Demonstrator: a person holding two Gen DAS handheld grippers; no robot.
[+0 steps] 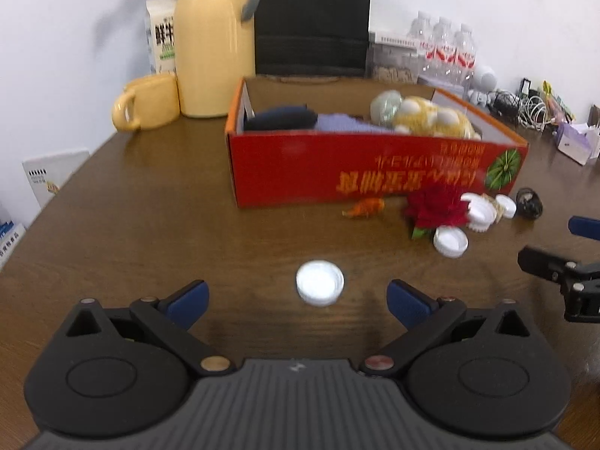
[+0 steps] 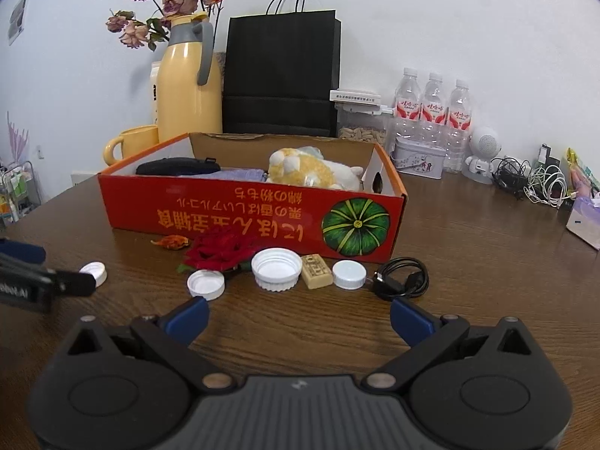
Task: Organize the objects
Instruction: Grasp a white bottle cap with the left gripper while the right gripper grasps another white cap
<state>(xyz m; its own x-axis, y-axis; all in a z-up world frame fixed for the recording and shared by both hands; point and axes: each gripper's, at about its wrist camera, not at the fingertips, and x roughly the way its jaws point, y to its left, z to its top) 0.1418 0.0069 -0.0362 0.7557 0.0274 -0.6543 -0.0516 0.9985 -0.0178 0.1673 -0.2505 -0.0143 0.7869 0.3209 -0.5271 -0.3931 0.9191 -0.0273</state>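
Your brown wooden worktop (image 1: 150, 225) carries a red box (image 1: 375, 165) against a white wall. In the left wrist view, your left gripper (image 1: 298, 300) is spread wide with nothing in it, a lone white cap (image 1: 320, 282) lying on the wood just ahead, between its fingers. In the right wrist view, your right gripper (image 2: 299, 317) is also spread and empty. Beyond it, in front of the box, lie a red flower (image 2: 221, 249), three white caps (image 2: 276, 268), a tan block (image 2: 317, 270) and a black cable (image 2: 401, 279).
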